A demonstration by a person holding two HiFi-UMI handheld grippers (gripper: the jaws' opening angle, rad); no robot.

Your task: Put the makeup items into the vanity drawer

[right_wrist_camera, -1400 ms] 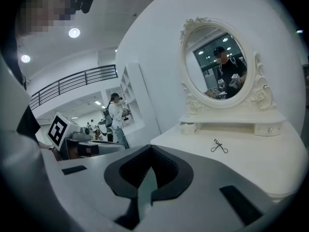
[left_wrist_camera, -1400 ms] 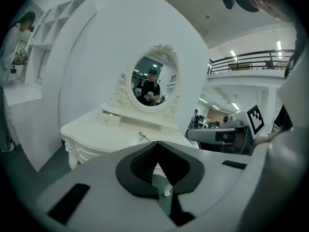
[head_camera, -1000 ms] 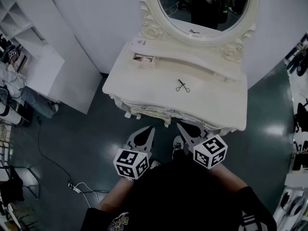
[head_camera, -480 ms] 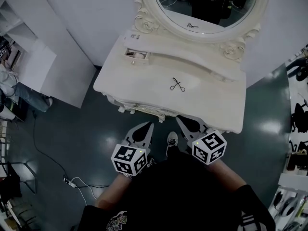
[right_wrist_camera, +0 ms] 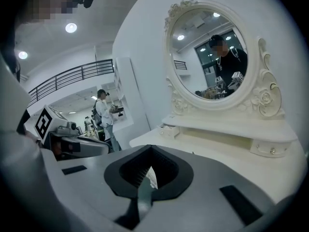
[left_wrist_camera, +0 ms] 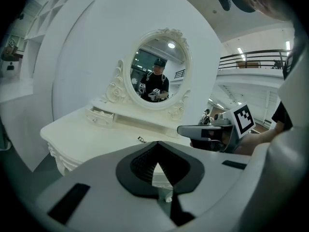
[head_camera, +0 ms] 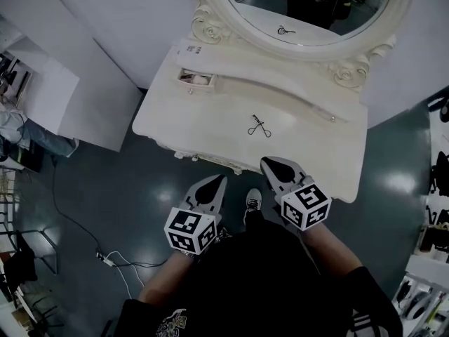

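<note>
I have one cream-white bench [head_camera: 210, 128] in front of me, a carved vanity standing on a dark floor [head_camera: 105, 188]. One oval mirror [head_camera: 309, 12] rises at its back edge and reflects the person holding the rig.

There are two grippers, both low and on the near side of the bench. The left gripper [head_camera: 222, 179] hangs over the floor just short of the front edge. The right gripper [head_camera: 265, 162] has its tip over that edge. Each gripper's own view shows its two jaws brought together at the tips with nothing between them, so both are closed and empty. One shoe [head_camera: 252, 202] shows on the floor between them.

I count one small drawer [head_camera: 195, 79], pulled open at the left end of the raised shelf under the mirror. I can't make out what the pale contents are.

I see only one makeup item, a dark eyelash curler [head_camera: 259, 126]. It lies flat near the middle of the bench top, well apart from the drawer and beyond both grippers, touching neither. The left gripper view shows it as a small dark shape [left_wrist_camera: 141, 139] on the bench.
</note>
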